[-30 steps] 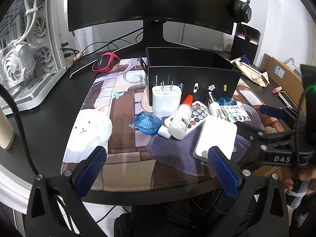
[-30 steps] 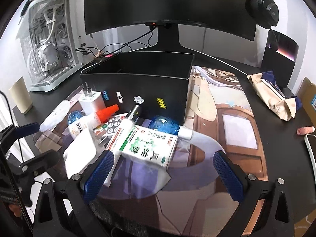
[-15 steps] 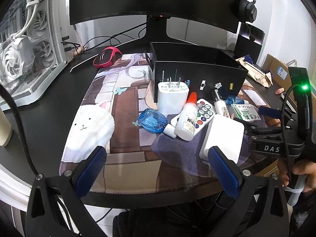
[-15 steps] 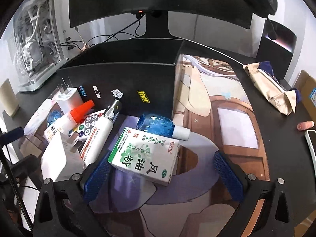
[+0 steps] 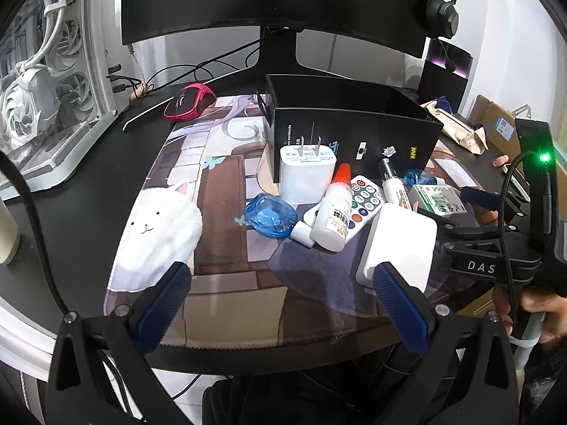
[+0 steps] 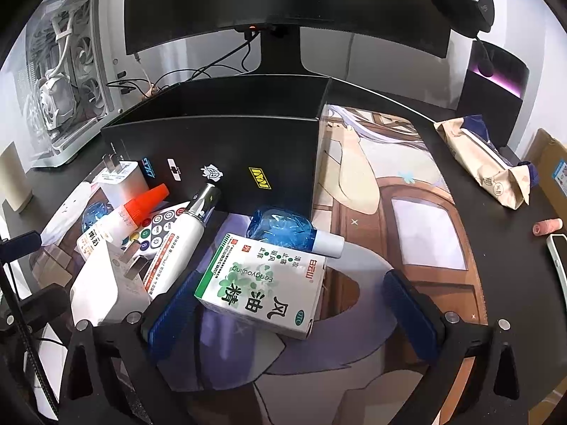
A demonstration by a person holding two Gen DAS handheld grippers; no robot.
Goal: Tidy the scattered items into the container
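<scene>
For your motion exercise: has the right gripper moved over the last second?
Yes. The right gripper has advanced toward the black container, which looms larger, and its open fingers now flank the green-and-white box.

Left gripper (image 5: pixel 283 304): jaws spread wide, blue pads (image 5: pixel 163 304) apart, nothing between them; held low over near edge of desk, pointing toward far edge. Right gripper (image 6: pixel 294 311): jaws likewise wide, blue-padded fingers (image 6: pixel 411 308) either side of gap, not closed on anything; poised just above desk surface, tilted down. In left wrist view, right gripper body enters from right, gripped by person's hand (image 5: pixel 535 304) at lower right; green indicator lit on its housing.
</scene>
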